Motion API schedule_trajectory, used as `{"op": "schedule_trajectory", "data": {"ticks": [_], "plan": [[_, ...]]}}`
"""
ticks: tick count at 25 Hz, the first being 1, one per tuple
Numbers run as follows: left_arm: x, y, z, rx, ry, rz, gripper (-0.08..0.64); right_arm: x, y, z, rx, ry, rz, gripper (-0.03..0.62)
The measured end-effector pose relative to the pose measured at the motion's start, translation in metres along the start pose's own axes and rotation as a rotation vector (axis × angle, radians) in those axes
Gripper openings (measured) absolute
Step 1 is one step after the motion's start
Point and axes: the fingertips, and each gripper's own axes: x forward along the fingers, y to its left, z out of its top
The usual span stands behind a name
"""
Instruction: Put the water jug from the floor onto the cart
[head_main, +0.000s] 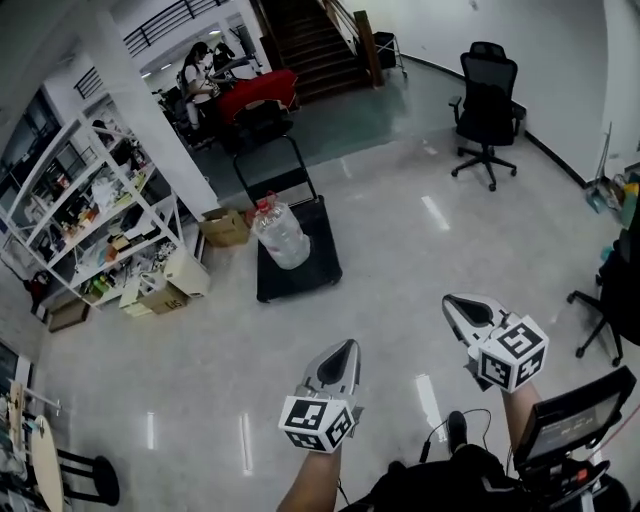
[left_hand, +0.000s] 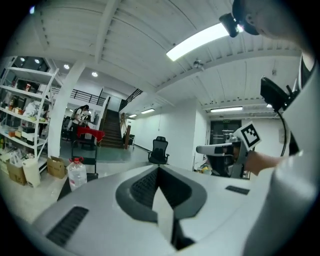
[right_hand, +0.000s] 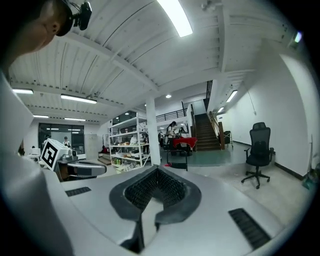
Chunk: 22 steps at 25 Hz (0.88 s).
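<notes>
2 grippers nearest lens, head view: left gripper (head_main: 346, 350) and right gripper (head_main: 456, 303), tongs pressed together, empty; forearms reached forward side by side, tips near level. Water jug (head_main: 279, 234) sat on cart (head_main: 300, 282) deck, well ahead.
Left gripper view: jaws together, nothing between; jug upright on cart, far left.
Right gripper view: jaws together, empty; jug not made out.
Judgement: placement looked done; best to keep tongs clear, only confirm jug sat away from deck edge.

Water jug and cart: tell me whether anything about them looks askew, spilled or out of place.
Nothing stands out. The water jug stands on the cart, cap on, left of the deck's middle. It looks upright in the left gripper view, and no spill shows on the floor around the cart.
</notes>
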Motion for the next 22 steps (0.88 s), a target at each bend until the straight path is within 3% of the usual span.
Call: {"op": "schedule_trajectory", "data": {"ticks": [3,6,16,22], "plan": [[-0.027,-0.017,0.01,0.02,-0.05,-0.033,0.0,-0.016,0.035,0.002,-0.003,0.001,0.012,0.002],[-0.037,-0.049,0.022,0.029,-0.079,-0.045,0.0,-0.044,0.044,0.009,-0.006,-0.01,0.039,0.002],[-0.05,-0.166,0.031,0.105,-0.081,-0.046,0.0,-0.144,0.022,-0.012,0.037,-0.014,0.085,0.002],[-0.055,-0.21,0.029,0.128,-0.068,-0.017,0.0,-0.185,0.007,-0.016,0.041,-0.009,0.102,0.002]]}}
